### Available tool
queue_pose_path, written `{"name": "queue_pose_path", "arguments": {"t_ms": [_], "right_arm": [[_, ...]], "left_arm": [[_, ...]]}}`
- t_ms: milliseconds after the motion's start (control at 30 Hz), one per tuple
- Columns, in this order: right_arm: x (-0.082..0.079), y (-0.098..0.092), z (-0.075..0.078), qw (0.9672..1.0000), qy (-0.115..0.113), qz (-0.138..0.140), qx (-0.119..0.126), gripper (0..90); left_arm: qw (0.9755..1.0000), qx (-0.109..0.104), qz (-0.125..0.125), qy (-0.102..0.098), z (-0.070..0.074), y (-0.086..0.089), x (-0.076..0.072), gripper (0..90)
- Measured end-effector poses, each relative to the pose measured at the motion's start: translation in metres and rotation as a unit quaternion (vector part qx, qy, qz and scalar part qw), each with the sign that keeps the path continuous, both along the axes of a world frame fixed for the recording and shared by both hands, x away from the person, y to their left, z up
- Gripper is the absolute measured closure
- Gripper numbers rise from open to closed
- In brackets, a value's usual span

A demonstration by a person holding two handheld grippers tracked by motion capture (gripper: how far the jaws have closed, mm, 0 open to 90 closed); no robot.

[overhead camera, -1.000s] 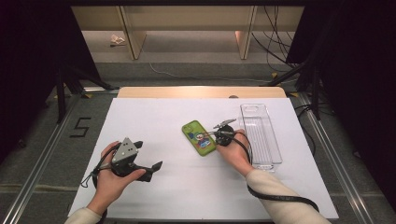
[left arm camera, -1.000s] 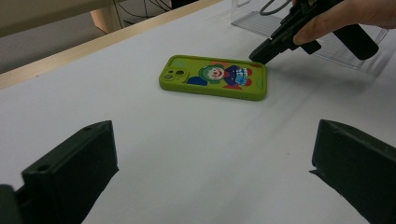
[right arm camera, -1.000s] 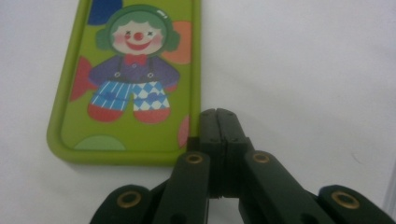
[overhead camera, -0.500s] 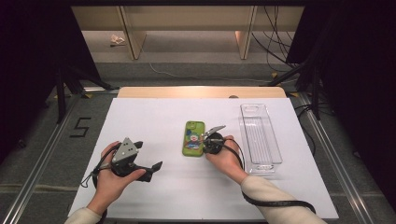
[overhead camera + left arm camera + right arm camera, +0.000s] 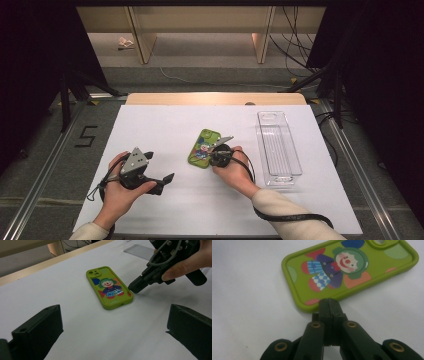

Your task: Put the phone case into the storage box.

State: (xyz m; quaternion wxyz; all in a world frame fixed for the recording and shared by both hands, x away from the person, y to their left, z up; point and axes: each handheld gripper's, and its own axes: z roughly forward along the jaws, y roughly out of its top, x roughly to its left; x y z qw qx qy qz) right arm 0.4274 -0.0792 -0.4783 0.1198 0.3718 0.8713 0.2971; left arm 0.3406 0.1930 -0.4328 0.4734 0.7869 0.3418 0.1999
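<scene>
Since a second ago the right gripper (image 5: 214, 150) has carried its push leftward, and the green phone case (image 5: 203, 147) has slid with it toward the table's middle, away from the clear tray (image 5: 279, 145); the left gripper (image 5: 167, 178) has stayed put.

At the left, the left gripper rests low on the white table (image 5: 150, 130) with its jaws spread wide and empty, aimed toward the case. In the middle the case lies flat, clown picture up. The right gripper's jaws are pressed together with nothing between them, their tip touching the case's long right edge near its bottom corner.

The risk I see is the closed tip riding up over the rounded rim or slipping past the corner, since contact is off-centre. That would spin the case rather than slide it. At the far right the tray stands well apart.
</scene>
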Motion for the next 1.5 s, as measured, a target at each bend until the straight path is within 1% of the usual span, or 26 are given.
{"name": "queue_pose_path", "arguments": {"t_ms": [100, 267, 300, 333, 400, 567, 600, 700, 767, 833, 1000, 1100, 1167, 1200, 1233, 1267, 1300, 1367, 1500], "right_arm": [[0.000, 0.007, 0.000, 1.0000, -0.005, 0.006, 0.002, 90.0], [0.000, 0.015, -0.001, 0.9999, -0.006, 0.011, 0.004, 90.0], [-0.001, 0.016, 0.000, 0.9999, -0.003, 0.010, 0.005, 90.0], [0.000, 0.016, 0.000, 0.9999, -0.007, 0.014, 0.004, 90.0], [0.000, 0.018, 0.000, 0.9999, -0.009, 0.012, 0.007, 90.0], [0.001, 0.019, 0.000, 0.9998, -0.008, 0.014, 0.009, 90.0], [0.000, 0.018, 0.001, 0.9997, -0.011, 0.015, 0.013, 90.0], [0.000, 0.017, 0.003, 0.9996, -0.011, 0.018, 0.020, 89.7], [0.000, 0.016, 0.005, 0.9995, -0.012, 0.019, 0.023, 86.7], [-0.001, 0.013, 0.008, 0.9991, -0.012, 0.021, 0.034, 84.2], [-0.001, 0.003, 0.017, 0.9976, -0.038, 0.030, 0.050, 73.4], [-0.001, -0.005, 0.023, 0.9958, -0.055, 0.038, 0.063, 65.8], [-0.003, -0.010, 0.027, 0.9931, -0.067, 0.052, 0.081, 59.2], [-0.004, -0.014, 0.029, 0.9914, -0.076, 0.060, 0.089, 53.9], [-0.004, -0.014, 0.029, 0.9914, -0.076, 0.060, 0.089, 53.9], [-0.007, -0.021, 0.033, 0.9877, -0.089, 0.079, 0.102, 44.1], [-0.008, -0.023, 0.035, 0.9864, -0.095, 0.083, 0.105, 42.2], [-0.011, -0.031, 0.038, 0.9828, -0.112, 0.089, 0.117, 36.3], [-0.016, -0.046, 0.045, 0.9772, -0.120, 0.091, 0.150, 26.0]], "left_arm": [[1.0000, 0.000, 0.000, 0.000, 0.000, 0.000, 0.000, 0.0], [1.0000, 0.000, 0.000, 0.000, 0.000, 0.000, 0.000, 0.0], [1.0000, 0.000, 0.000, 0.000, 0.000, 0.000, 0.000, 0.0], [1.0000, 0.001, 0.000, 0.000, 0.000, 0.000, 0.000, 0.0], [1.0000, 0.000, 0.000, 0.000, 0.000, 0.000, 0.000, 0.0], [1.0000, 0.000, 0.000, 0.000, 0.000, 0.000, 0.000, 0.0], [1.0000, 0.000, 0.000, 0.000, 0.000, 0.000, 0.000, 0.0], [1.0000, 0.001, 0.000, 0.001, 0.000, 0.000, 0.000, 0.0], [1.0000, 0.001, 0.000, 0.000, 0.000, 0.000, 0.000, 0.0], [1.0000, 0.001, 0.000, 0.000, 0.000, 0.001, 0.000, 0.0], [1.0000, -0.006, -0.001, 0.002, 0.000, 0.000, 0.000, 0.0], [1.0000, -0.008, -0.002, 0.003, 0.000, 0.000, 0.000, 0.0], [1.0000, -0.006, 0.000, 0.003, -0.001, 0.001, 0.000, 0.0], [1.0000, -0.005, 0.001, 0.004, -0.001, 0.001, 0.000, 0.0], [1.0000, -0.005, 0.001, 0.004, -0.001, 0.001, 0.000, 0.0], [1.0000, -0.004, 0.002, 0.004, -0.001, 0.001, 0.001, 0.0], [1.0000, -0.004, 0.002, 0.004, -0.001, 0.001, 0.001, 0.0], [1.0000, -0.002, 0.003, 0.004, -0.001, 0.000, 0.000, 0.0], [1.0000, -0.002, 0.004, 0.005, -0.001, 0.000, 0.001, 0.0]]}}
